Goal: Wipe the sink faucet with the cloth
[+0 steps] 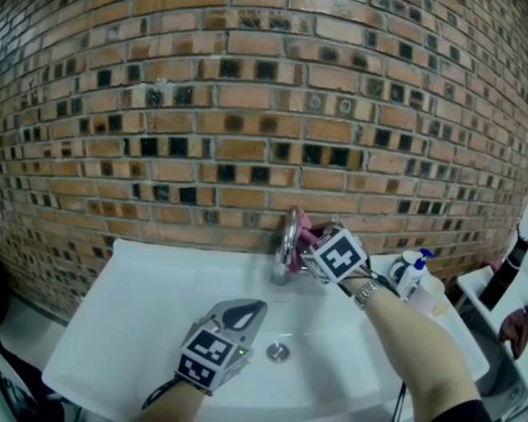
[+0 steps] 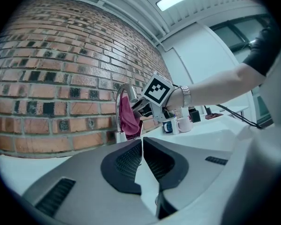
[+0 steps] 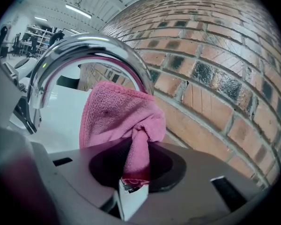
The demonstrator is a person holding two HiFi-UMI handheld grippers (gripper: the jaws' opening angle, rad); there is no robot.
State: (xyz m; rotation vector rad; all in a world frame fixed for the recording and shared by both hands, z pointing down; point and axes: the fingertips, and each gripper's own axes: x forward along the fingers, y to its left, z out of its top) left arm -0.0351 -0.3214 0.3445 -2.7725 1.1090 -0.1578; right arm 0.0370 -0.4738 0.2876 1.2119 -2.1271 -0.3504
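Pink cloth [image 1: 304,232] lies bunched against the curved chrome faucet [image 1: 286,236] at the far edge of a white sink [image 1: 114,323], below a brick wall [image 1: 246,104], in the head view. The right gripper [image 1: 310,244] meets it from the right. The left gripper [image 1: 245,310] hovers over the basin, nearer the viewer and apart from everything. Left gripper view: its jaws are pressed together with nothing between them, and far beyond them the cloth hangs inside the faucet's arch. Right gripper view: the jaws pinch a gathered fold of the cloth, and the rest spreads against the inner curve of the shiny spout. The cloth looks soft, light and limp, so a pinched gather like this seems the sound hold. The faucet looks rigid, fixed and slick, so fabric should slide along it easily.
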